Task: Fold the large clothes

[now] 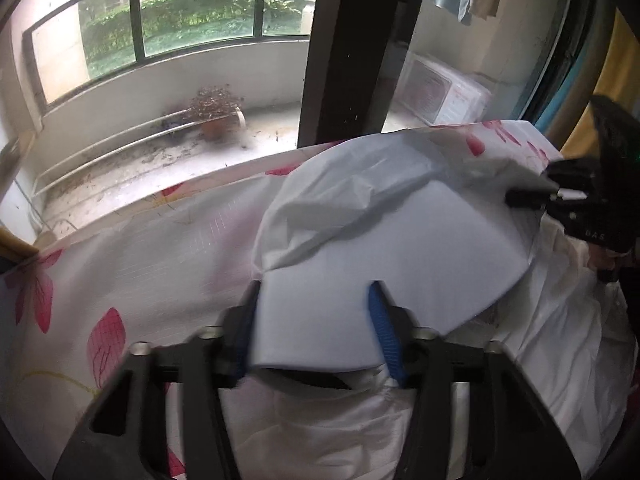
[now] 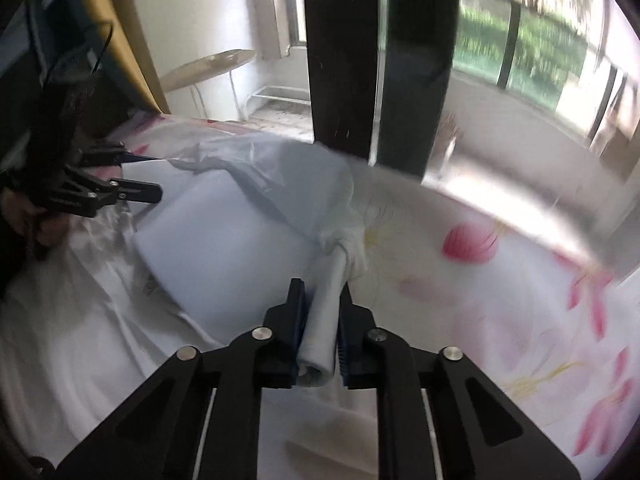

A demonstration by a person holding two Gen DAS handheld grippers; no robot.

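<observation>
A large white garment [image 1: 400, 240] [image 2: 224, 232] lies crumpled on a bed sheet printed with pink flowers [image 1: 140, 260] [image 2: 500, 300]. One smooth flap of it is raised between my two grippers. My left gripper [image 1: 316, 286] [image 2: 158, 175] is shut on the near edge of that flap, which fills the gap between its blue pads [image 1: 382, 328]. My right gripper [image 2: 321, 285] [image 1: 528, 194] is shut on a rolled, bunched end of the same garment at the flap's other side. The rest of the garment lies loose below the flap.
Past the bed's far edge stands a dark door post [image 1: 344, 52] [image 2: 340, 48]. Behind it is a balcony with a potted plant [image 1: 216, 112], an air-conditioner unit [image 1: 444, 92] and a round table [image 2: 208, 66]. A yellow curtain [image 2: 132, 40] hangs beside the bed. A hand [image 2: 40, 224] holds the left gripper.
</observation>
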